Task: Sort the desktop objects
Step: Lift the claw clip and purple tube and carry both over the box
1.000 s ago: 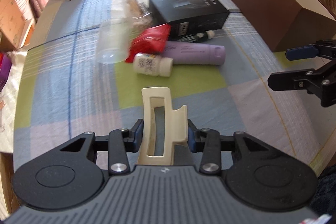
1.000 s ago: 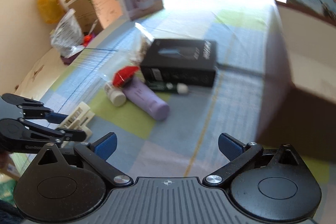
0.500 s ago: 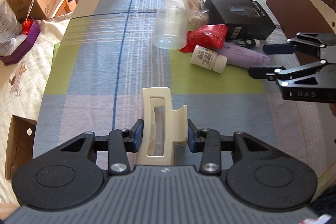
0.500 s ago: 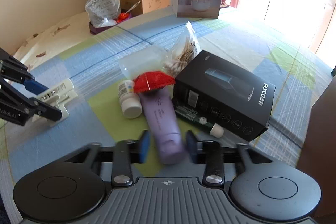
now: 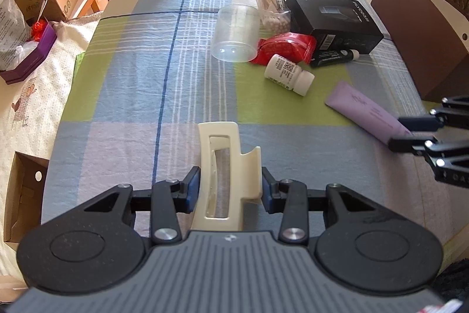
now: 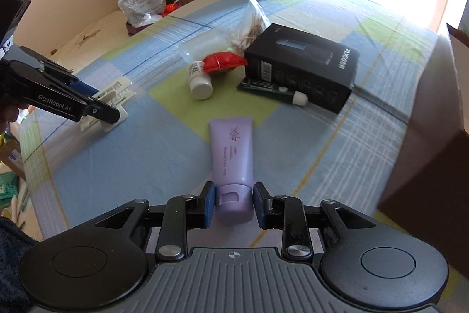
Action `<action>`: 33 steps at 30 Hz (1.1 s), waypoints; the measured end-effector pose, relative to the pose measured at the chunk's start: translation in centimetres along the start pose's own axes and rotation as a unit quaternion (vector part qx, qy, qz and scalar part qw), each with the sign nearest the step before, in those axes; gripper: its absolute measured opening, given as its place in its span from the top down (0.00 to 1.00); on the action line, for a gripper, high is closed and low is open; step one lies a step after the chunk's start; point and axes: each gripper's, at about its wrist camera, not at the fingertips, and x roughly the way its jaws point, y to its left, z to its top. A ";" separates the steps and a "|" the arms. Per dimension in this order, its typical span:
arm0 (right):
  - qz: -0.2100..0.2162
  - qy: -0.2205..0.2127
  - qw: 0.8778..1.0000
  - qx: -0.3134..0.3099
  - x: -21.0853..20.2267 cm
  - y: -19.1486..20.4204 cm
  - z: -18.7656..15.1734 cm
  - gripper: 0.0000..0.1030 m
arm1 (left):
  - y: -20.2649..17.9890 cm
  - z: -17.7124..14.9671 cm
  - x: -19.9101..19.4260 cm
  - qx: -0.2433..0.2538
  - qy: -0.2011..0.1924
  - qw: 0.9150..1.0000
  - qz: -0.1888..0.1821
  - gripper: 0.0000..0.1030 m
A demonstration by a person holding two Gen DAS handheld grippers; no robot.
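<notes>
A table under a blue, green and lilac checked cloth [image 5: 140,96] fills both views, with cartons and bags stacked along the wall beyond it. Nearest, the left gripper [image 5: 231,191] is clamped on a cream hair claw clip [image 5: 224,169], and the right gripper [image 6: 230,206] has its pads pressed on the cap end of a lilac tube [image 6: 233,159], whose crimped end points away toward the pile. Its jaws have just been closing, with the tube between them. Farther out lie a white pill bottle [image 5: 288,74], a red packet [image 5: 285,47], a dark green tube [image 6: 272,91], a clear plastic cup [image 5: 236,33], a bag of cotton swabs [image 5: 271,8] and a black box [image 5: 334,18], bunched together. A tall brown box [image 5: 422,31] stands at the right. The tube is held only at its smooth cap, so it may swing or slip out when carried; the clip could pivot between the pads. A second ago the right jaws stood wide and empty and the tube lay in the pile beside the bottle; now it is apart from the pile, nearer the camera.
</notes>
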 end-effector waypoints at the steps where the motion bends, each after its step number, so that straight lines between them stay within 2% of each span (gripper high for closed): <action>1: 0.000 -0.003 1.000 0.004 0.0 0.0 0.0 0.74 | -0.1 0.0 0.0 0.000 0.000 1.000 -0.001 0.65; 5: -0.012 -0.008 1.000 -0.004 1.1 0.5 0.5 0.68 | -0.5 0.0 0.1 0.000 0.001 1.000 -0.004 0.65; 11: -0.021 -0.017 0.999 -0.035 2.8 1.4 1.0 0.69 | -1.1 0.0 0.0 0.001 0.001 1.000 -0.004 0.65; 17: -0.021 0.001 0.999 -0.037 2.3 1.6 0.8 0.70 | -1.7 -0.3 -0.4 0.001 -0.001 1.000 -0.007 0.65; 25: -0.001 -0.023 1.000 0.014 -1.6 0.6 0.7 0.70 | -3.2 -0.1 -1.4 0.010 -0.011 1.000 -0.016 0.65; 33: -0.004 -0.069 0.996 0.049 -6.5 -0.6 0.9 0.70 | -6.8 2.0 -4.0 0.043 -0.050 0.997 -0.045 0.65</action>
